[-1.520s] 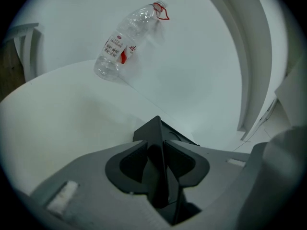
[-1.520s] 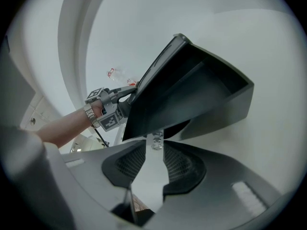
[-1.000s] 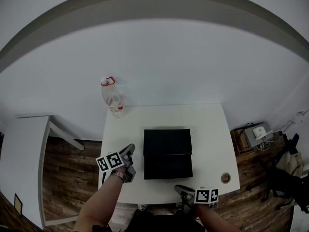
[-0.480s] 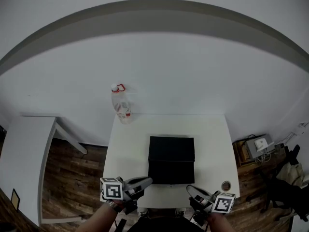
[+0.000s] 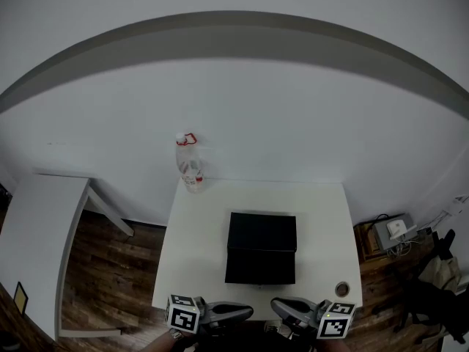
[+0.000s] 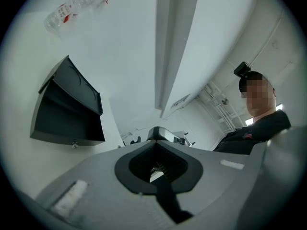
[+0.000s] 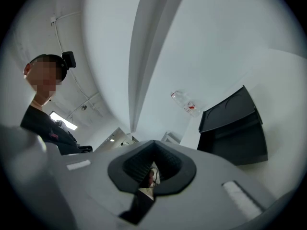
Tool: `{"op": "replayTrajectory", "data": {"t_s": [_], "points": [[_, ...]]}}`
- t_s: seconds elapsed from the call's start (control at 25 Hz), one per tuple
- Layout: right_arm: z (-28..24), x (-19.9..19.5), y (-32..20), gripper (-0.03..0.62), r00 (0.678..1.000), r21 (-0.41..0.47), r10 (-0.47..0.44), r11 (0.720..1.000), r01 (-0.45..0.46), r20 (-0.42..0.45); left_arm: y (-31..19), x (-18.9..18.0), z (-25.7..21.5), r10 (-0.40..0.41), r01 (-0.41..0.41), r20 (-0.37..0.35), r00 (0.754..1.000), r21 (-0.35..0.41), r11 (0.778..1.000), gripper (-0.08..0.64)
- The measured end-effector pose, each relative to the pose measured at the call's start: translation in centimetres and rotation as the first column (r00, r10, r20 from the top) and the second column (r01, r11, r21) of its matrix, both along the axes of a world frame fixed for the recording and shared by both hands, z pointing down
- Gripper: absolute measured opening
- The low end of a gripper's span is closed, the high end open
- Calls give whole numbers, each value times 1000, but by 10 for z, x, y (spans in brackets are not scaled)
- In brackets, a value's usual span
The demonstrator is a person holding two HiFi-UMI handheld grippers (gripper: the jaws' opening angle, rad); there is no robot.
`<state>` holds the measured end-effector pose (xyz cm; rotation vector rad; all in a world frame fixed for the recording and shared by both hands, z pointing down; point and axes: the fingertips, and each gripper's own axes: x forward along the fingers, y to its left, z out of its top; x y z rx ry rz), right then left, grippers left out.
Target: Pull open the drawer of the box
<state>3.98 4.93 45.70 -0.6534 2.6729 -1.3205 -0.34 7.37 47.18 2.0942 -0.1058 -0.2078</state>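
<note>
Centrally on the white worktop (image 5: 322, 218) sits the black box (image 5: 262, 249), its drawer front facing the near edge. The left gripper view shows a small knob (image 6: 74, 144) low on that front. Whether the drawer is pulled out at all I cannot tell.

Both grippers hang at the near edge of the worktop, well apart from the box, with a bare strip of worktop between them and it. The left gripper (image 5: 248, 312) is near left of the box and the right gripper (image 5: 276, 306) near right. Their tips point towards each other, close together. In each gripper view the fingers are closed tip to tip and grip nothing: left gripper (image 6: 154, 143), right gripper (image 7: 153, 143).

Around the box, a clear plastic bottle (image 5: 190, 163) with a red cap stands at the far left corner of the worktop, clear of the box. A small round thing (image 5: 341, 290) lies by the near right corner, just right of the right gripper. A second white table (image 5: 37, 233) stands well to the left over the wooden floor (image 5: 110, 270). On the right, a grey device (image 5: 392, 229) with cables sits low beside the worktop.
</note>
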Motion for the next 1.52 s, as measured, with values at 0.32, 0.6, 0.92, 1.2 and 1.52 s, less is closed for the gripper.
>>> {"op": "replayTrajectory", "data": {"t_s": [0.32, 0.6, 0.92, 1.2, 1.52], "points": [[-1, -2, 9, 3, 998, -39, -12, 999, 14, 56, -8, 2, -8, -7, 6, 13, 1000, 61, 998, 2], [-1, 0, 8, 4, 998, -46, -8, 999, 10, 61, -12, 3, -5, -26, 26, 0, 1000, 20, 999, 2], [2, 2, 8, 3, 998, -61, 1, 998, 3, 69, -14, 5, 0, -28, 28, 6, 1000, -19, 999, 2], [2, 3, 7, 3, 997, -63, 4, 998, 0, 74, -14, 6, -2, -20, 21, 29, 999, -6, 1000, 0], [4, 4, 6, 3, 997, -64, 13, 998, -8, 75, -16, 18, -4, 21, -22, 36, 999, 33, 999, 2]]}}
